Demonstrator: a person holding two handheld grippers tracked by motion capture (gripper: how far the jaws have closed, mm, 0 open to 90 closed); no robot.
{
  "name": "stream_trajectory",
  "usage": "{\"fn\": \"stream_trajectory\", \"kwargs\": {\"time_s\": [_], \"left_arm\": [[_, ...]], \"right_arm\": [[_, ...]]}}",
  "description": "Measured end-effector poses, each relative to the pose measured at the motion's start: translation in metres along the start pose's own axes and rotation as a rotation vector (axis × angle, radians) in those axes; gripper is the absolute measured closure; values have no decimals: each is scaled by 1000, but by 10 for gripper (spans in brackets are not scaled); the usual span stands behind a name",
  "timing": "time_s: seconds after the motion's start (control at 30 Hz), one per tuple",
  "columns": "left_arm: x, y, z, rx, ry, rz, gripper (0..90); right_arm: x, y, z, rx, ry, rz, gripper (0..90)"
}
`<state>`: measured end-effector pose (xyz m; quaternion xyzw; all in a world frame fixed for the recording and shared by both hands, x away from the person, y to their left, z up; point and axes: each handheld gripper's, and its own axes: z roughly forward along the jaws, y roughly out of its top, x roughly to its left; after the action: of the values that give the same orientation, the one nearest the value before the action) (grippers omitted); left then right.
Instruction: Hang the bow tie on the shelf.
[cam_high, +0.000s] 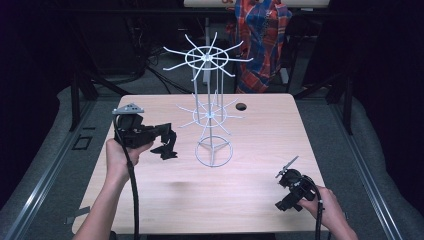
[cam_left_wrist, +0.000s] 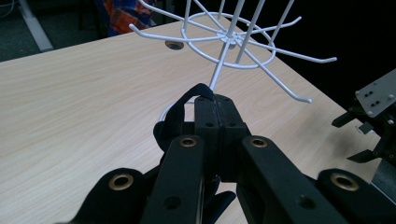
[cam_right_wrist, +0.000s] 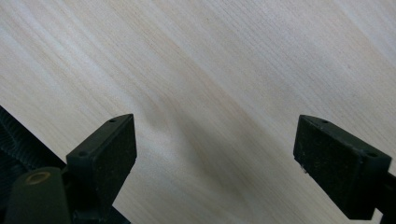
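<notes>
A white wire rack (cam_high: 210, 107) with two rings of hooked arms stands upright in the middle of the wooden table (cam_high: 260, 140). My left gripper (cam_high: 169, 136) hovers just left of the rack's base ring, shut on a black strap (cam_high: 168, 149) that dangles below its tips. In the left gripper view the jaws (cam_left_wrist: 216, 105) are pressed together, the black strap (cam_left_wrist: 183, 106) loops out to their left, and the rack's lower hooks (cam_left_wrist: 280, 53) spread just beyond. My right gripper (cam_high: 290, 192) rests low near the table's front right corner. It stands open (cam_right_wrist: 215, 144) over bare wood with nothing between its pads.
A cable hole (cam_high: 241, 106) sits near the table's far edge behind the rack. A plaid cloth (cam_high: 261, 30) hangs on a chair beyond the table. Dark floor and table legs surround the table. The rack's hook tips (cam_left_wrist: 306, 99) reach out toward my left gripper.
</notes>
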<state>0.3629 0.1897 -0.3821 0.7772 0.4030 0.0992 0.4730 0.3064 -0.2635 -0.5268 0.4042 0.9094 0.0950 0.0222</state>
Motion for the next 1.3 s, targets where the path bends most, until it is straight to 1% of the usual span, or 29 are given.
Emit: {"fn": "stream_trajectory", "kwargs": {"time_s": [0.13,0.2,0.23,0.27,0.33,0.37,0.4,0.43,0.47,0.5,0.6,0.63,0.7,0.87,0.9,1.03,1.1,1.13,1.3], "left_arm": [[-1,4,2,2,-3,4,900],[-2,5,4,1,-1,8,900],[-3,6,5,-1,-1,9,900],[-3,7,5,1,0,14,900],[-5,9,7,0,1,15,900],[-5,10,8,2,1,20,900],[-7,11,9,0,0,15,899],[-7,12,10,0,-2,21,899],[-8,13,11,1,-1,22,899],[-9,14,11,5,-1,26,900],[-11,17,13,2,-2,27,899],[-12,17,14,3,-1,29,899],[-13,19,16,8,3,36,899],[-16,21,24,20,-2,40,898],[-16,22,26,18,0,40,898],[-20,24,32,30,-3,48,899],[-21,25,35,34,-4,54,898],[-22,26,36,35,0,58,898],[-26,27,43,50,7,70,898]], "right_arm": [[0,0,0,11,1,-3,130],[-1,1,-1,31,-1,-21,130],[-1,1,-1,30,-1,-19,130],[0,0,0,9,1,0,131],[0,0,0,5,0,-2,131],[-1,0,0,12,0,-7,131],[0,0,0,20,-11,-11,131],[-1,1,-1,31,-4,-21,131],[-1,1,-1,30,-2,-21,131],[1,-1,2,-14,3,16,131],[1,-1,2,-11,3,15,131],[0,0,2,1,1,5,131],[1,-1,2,-11,2,15,131],[0,-1,2,-7,-3,11,131],[0,-1,2,2,-3,5,131],[0,-1,2,-3,-4,10,131],[-1,0,0,23,-9,-11,131],[-1,-1,1,22,-5,-2,131],[-1,-1,0,24,-8,-2,132]]}}
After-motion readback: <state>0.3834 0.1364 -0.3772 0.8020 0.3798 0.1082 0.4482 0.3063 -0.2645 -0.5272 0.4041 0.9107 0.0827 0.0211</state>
